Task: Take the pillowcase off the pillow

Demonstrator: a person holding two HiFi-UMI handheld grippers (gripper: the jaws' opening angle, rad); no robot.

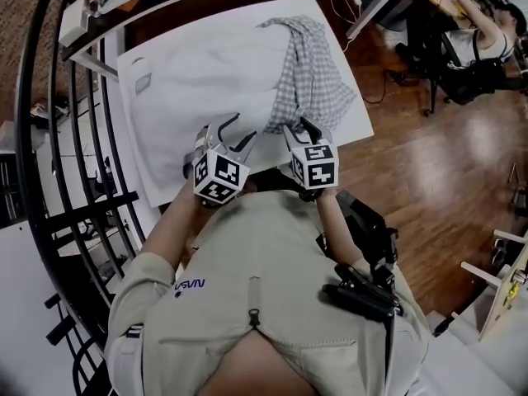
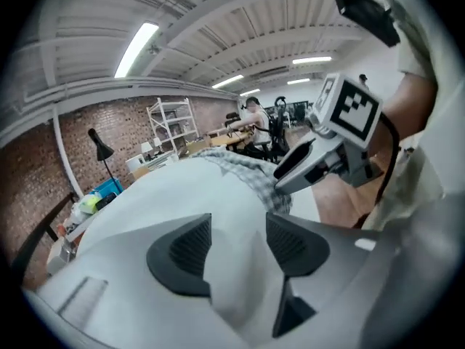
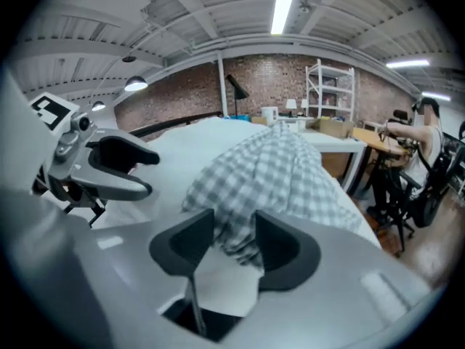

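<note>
Head view: a white surface [image 1: 198, 81] with a small label [image 1: 143, 82] near its far left corner carries the checked pillowcase [image 1: 309, 73]. The pillowcase lies as a crumpled strip along the right side, from the far edge toward the near right corner. Whether the white surface is the bare pillow or only a cover, I cannot tell. Both grippers are at the near edge: the left gripper [image 1: 233, 134] over plain white, the right gripper [image 1: 304, 130] at the near end of the checked cloth.

Left gripper view: the left gripper [image 2: 238, 246] has its jaws well apart, with only white surface [image 2: 160, 202] showing between them. It holds nothing. The pillowcase [image 2: 243, 167] is further right, under the right gripper [image 2: 305, 166].

Right gripper view: the right gripper [image 3: 234, 242] also has its jaws apart. A bunched end of the pillowcase [image 3: 276, 173] sits in the gap, but the pads do not seem to press it. The left gripper [image 3: 123, 169] is just beside it, on the left.

The risk, I think, is a weak bite. If the jaws close on one loose fold only, the cloth may slip out when it is pulled. A pull toward the right edge could also drag it down to the floor.
</note>
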